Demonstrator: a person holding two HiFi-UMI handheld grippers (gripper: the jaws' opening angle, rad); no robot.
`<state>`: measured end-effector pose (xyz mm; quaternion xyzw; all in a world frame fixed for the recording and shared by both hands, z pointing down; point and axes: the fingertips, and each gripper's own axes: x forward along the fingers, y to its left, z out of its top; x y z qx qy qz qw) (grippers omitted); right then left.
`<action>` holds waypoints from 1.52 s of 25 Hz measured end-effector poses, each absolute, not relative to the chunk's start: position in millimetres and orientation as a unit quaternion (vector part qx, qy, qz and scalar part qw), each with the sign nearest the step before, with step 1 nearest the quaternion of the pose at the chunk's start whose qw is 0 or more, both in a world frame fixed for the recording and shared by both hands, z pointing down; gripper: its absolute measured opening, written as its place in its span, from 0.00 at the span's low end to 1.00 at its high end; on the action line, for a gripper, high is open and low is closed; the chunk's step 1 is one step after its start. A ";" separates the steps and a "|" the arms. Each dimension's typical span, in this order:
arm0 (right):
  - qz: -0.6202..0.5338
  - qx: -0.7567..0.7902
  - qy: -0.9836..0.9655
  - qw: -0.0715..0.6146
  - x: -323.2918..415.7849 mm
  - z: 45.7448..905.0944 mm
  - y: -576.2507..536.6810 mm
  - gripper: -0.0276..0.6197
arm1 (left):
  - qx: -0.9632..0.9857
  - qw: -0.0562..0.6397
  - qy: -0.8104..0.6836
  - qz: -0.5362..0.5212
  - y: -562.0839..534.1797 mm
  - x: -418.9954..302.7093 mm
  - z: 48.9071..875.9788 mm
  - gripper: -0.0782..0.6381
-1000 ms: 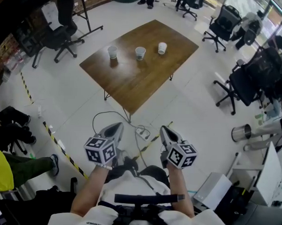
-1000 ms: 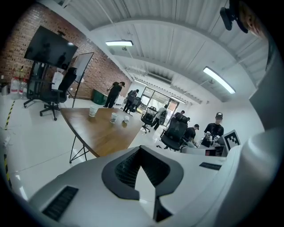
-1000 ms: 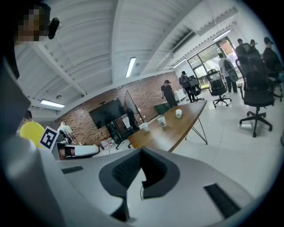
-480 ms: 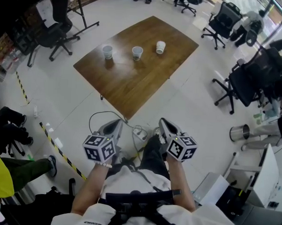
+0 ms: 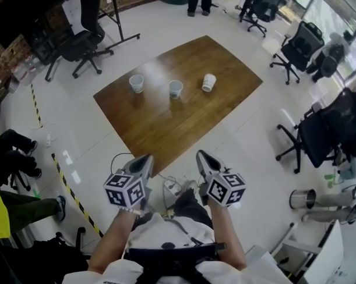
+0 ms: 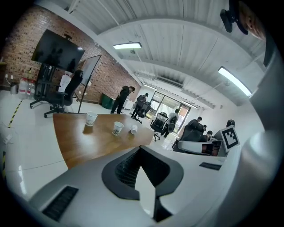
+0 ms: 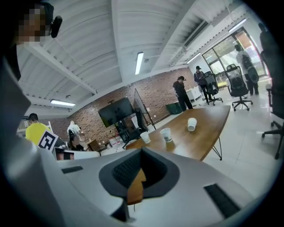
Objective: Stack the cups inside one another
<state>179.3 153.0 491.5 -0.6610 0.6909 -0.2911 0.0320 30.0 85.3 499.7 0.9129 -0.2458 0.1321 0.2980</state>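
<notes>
Brown wooden bench (image 5: 167,123) on white floor (image 5: 254,141). L gripper (image 5: 147,159) & R gripper (image 5: 201,155) held side by side near bench's closest corner, well apart from the cups. Fingers of each gripper are pressed together w/ nothing btwn them. Three white paper cups sit in a row on bench's far half, none touching: left cup (image 5: 136,83) & middle cup (image 5: 176,89) upright, right cup (image 5: 208,82) lying on its side.

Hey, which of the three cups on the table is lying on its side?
The cup at the right end of the row in the head view: it lies tipped over, while the middle cup and the left cup stand upright.
</notes>
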 end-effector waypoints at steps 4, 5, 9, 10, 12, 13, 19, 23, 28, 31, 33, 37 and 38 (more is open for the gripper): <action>-0.297 -0.639 0.709 0.027 220.9 498.8 130.9 0.06 | 0.906 0.295 -0.272 0.136 72.4 70.9 501.3 0.10; -0.299 -0.634 0.713 0.024 228.1 503.3 126.2 0.06 | 0.903 0.295 -0.280 0.138 69.6 77.2 503.8 0.10; -0.306 -0.615 0.726 0.010 249.8 518.7 111.7 0.06 | 0.890 0.298 -0.313 0.142 61.6 92.1 511.0 0.10; -0.308 -0.613 0.728 0.008 256.6 521.1 108.5 0.06 | 0.888 0.299 -0.320 0.142 59.6 96.4 511.1 0.10; -0.312 -0.609 0.729 0.006 268.4 526.1 102.2 0.06 | 0.883 0.303 -0.330 0.141 56.2 102.8 511.8 0.10; -0.314 -0.608 0.729 0.006 273.1 528.7 99.6 0.06 | 0.881 0.303 -0.334 0.141 55.1 105.0 512.9 0.10; -0.319 -0.610 0.725 0.009 287.6 538.0 78.2 0.06 | 0.879 0.307 -0.331 0.151 39.2 114.0 520.7 0.10; -0.316 -0.607 0.729 -0.006 286.1 539.2 47.2 0.06 | 0.883 0.310 -0.317 0.152 17.1 116.9 522.0 0.10; -0.302 -0.618 0.725 -0.035 287.8 541.4 0.5 0.08 | 0.890 0.309 -0.300 0.148 -14.6 116.4 521.6 0.10; -0.299 -0.628 0.717 -0.045 290.5 544.8 -26.6 0.14 | 0.891 0.313 -0.296 0.143 -33.5 110.6 524.7 0.10; -0.296 -0.634 0.712 -0.052 292.7 545.9 -43.0 0.21 | 0.891 0.316 -0.295 0.139 -44.3 106.5 525.1 0.10; -0.291 -0.643 0.705 -0.071 299.1 550.8 -76.5 0.28 | 0.890 0.321 -0.293 0.138 -62.9 100.7 527.1 0.10; -0.290 -0.645 0.703 -0.077 300.7 554.0 -84.8 0.29 | 0.890 0.321 -0.292 0.138 -66.5 99.9 528.3 0.10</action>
